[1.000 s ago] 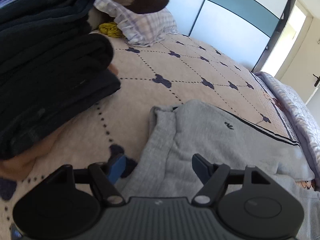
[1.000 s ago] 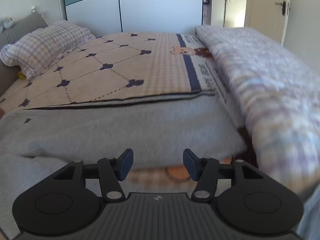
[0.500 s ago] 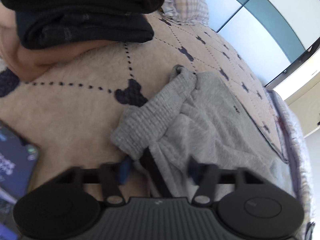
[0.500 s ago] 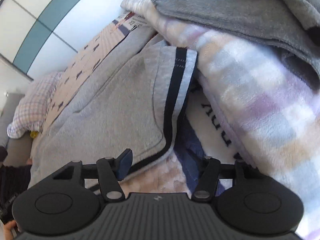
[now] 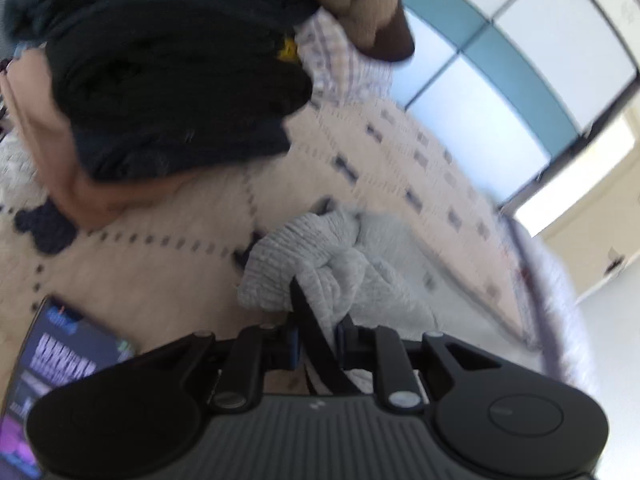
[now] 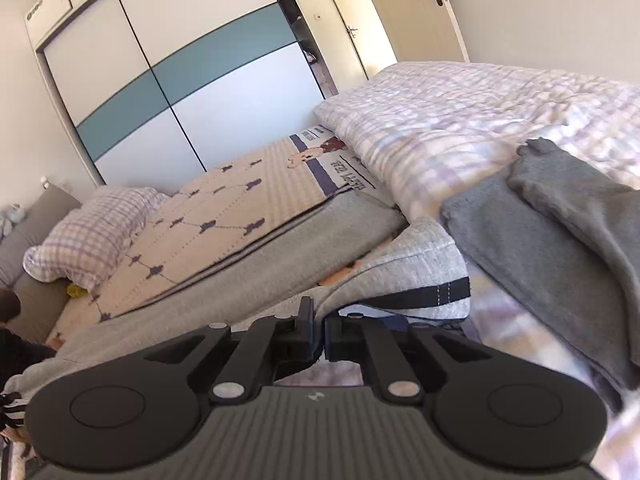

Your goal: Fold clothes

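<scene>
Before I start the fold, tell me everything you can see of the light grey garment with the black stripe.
The light grey garment looks like soft fleecy knit. It lies stretched across the patterned bedspread, its far end reaching the checked quilt. A black stripe runs along one edge. The left gripper, jaws closing, has a bunched ribbed end with the stripe between its pads. The right gripper is shut on the striped edge of a lifted corner.

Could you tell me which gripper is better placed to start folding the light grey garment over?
Probably either: the left gripper is closing on the light grey garment at its ribbed end, and the right gripper is shut on its striped end.
</scene>
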A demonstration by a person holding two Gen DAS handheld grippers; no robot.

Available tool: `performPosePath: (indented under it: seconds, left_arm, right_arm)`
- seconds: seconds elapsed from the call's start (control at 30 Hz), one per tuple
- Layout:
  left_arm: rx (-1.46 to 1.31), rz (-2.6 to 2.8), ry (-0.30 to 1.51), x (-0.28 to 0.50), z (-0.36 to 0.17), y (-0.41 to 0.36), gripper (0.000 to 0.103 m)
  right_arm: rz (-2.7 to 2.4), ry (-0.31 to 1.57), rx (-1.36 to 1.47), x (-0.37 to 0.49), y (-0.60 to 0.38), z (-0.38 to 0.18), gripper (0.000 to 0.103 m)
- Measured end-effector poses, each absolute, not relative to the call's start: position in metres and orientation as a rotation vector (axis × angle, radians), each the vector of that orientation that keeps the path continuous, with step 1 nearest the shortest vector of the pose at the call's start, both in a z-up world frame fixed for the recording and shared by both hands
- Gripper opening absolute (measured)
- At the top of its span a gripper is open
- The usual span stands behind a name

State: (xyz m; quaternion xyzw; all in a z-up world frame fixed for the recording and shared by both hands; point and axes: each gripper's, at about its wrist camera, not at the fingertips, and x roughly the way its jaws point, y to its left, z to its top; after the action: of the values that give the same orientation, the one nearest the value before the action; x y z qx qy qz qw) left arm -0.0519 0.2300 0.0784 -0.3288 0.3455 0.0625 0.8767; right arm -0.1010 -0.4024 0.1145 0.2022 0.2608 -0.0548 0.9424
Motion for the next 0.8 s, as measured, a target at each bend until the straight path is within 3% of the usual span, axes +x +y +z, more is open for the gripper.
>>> performPosePath:
  seconds: [0.13,0.2,0.37,0.47,0.63,0.8]
  left_arm:
    - [-0.652,0.116,0.839,-0.059,0.046,0.239,0.040]
    - [-0.592,0.104,0.813,-0.065,0.062,0.241,0.047]
    - [-0.359,0.106,0.710,-0.057,0.114,0.233,0.070]
    - [-0.330,0.056,0.701,-0.027,0.128,0.231,0.073]
    - [-0.237,0.020,0.737,0.069,0.110,0.219,0.079]
    - [-0.234,-0.014,0.829,0.147,0.071,0.216,0.079]
  right_arm:
    - [-0.186,0.737,0.431,-0.127,-0.418,0.039,0.007]
    - [-0.202,0.818,0.434,-0.134,-0.423,0.009,0.008]
    - [-0.212,0.772,0.287,-0.142,-0.413,0.047,0.021]
    - [-0.127,0.677,0.253,-0.128,-0.409,0.092,0.026]
    - [-0.009,0.574,0.307,-0.047,-0.420,0.126,0.057]
    - [-0.096,0.709,0.395,0.087,-0.447,0.084,0.056]
